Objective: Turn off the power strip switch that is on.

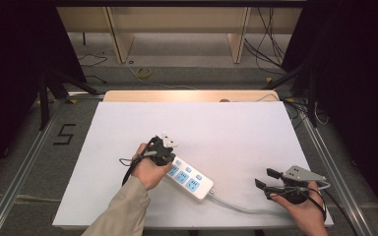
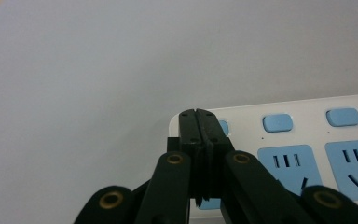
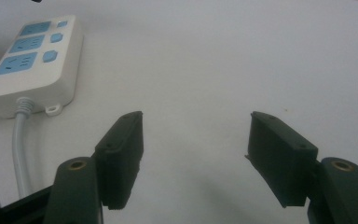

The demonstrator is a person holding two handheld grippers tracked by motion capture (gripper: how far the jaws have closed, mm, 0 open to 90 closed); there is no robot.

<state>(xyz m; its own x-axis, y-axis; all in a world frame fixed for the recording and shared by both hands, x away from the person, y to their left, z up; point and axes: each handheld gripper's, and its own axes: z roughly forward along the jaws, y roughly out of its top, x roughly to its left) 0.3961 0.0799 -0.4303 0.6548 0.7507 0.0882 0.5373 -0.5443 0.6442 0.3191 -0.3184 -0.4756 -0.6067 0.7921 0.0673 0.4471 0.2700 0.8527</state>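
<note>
A white power strip (image 1: 193, 180) with blue sockets lies slantwise on the white table (image 1: 226, 123), left of centre near the front. My left gripper (image 1: 166, 158), held in a hand, points down at the strip's far end. In the left gripper view its jaws (image 2: 199, 115) are pressed together with nothing between them, tips over the strip (image 2: 307, 140) beside a half-hidden blue switch (image 2: 224, 127); I cannot tell whether they touch it. My right gripper (image 1: 263, 178) rests open at the front right, apart from the strip (image 3: 37, 51); nothing lies between its fingers (image 3: 196, 135).
The strip's grey cable (image 1: 236, 206) runs along the table's front edge toward the right hand. Two more blue switches (image 2: 278, 122) line the strip's edge. On the floor are a "5" mark (image 1: 65, 133), loose cables and wooden furniture legs (image 1: 120, 44).
</note>
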